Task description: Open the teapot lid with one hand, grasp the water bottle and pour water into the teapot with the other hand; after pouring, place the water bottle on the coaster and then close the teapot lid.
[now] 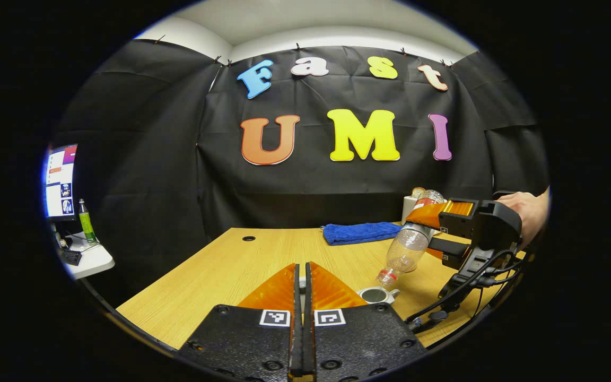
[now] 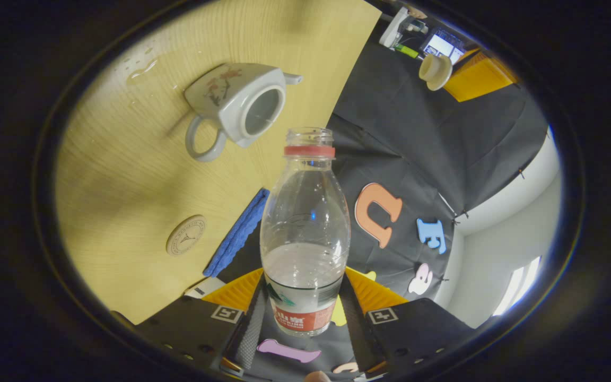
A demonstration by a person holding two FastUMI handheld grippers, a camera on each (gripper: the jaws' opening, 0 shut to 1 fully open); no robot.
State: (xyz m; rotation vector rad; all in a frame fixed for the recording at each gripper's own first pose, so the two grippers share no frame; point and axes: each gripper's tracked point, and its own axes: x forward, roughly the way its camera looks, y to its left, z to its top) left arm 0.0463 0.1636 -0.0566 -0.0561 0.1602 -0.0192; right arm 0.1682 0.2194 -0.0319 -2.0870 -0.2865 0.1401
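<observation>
The clear water bottle (image 1: pixel 407 248) hangs tilted, open neck down, just above the lidless white teapot (image 1: pixel 375 294). My right gripper (image 1: pixel 428 231) is shut on the bottle's labelled body. In the right gripper view the bottle (image 2: pixel 305 223) rises from between my right gripper's (image 2: pixel 303 297) fingers, with some water in it. The teapot (image 2: pixel 242 101) stands beyond its neck. The round coaster (image 2: pixel 185 235) lies bare on the table. My left gripper (image 1: pixel 302 268) is raised above the table with its fingers together. Far off, the right gripper view shows the teapot lid (image 2: pixel 435 71) clamped in it.
A folded blue cloth (image 1: pixel 361 232) lies at the table's (image 1: pixel 220 270) back edge, with a white box (image 1: pixel 409 206) behind it. Water drops (image 2: pixel 141 66) dot the wood near the teapot. A monitor (image 1: pixel 61 180) and green bottle (image 1: pixel 87 220) stand on a side shelf at left.
</observation>
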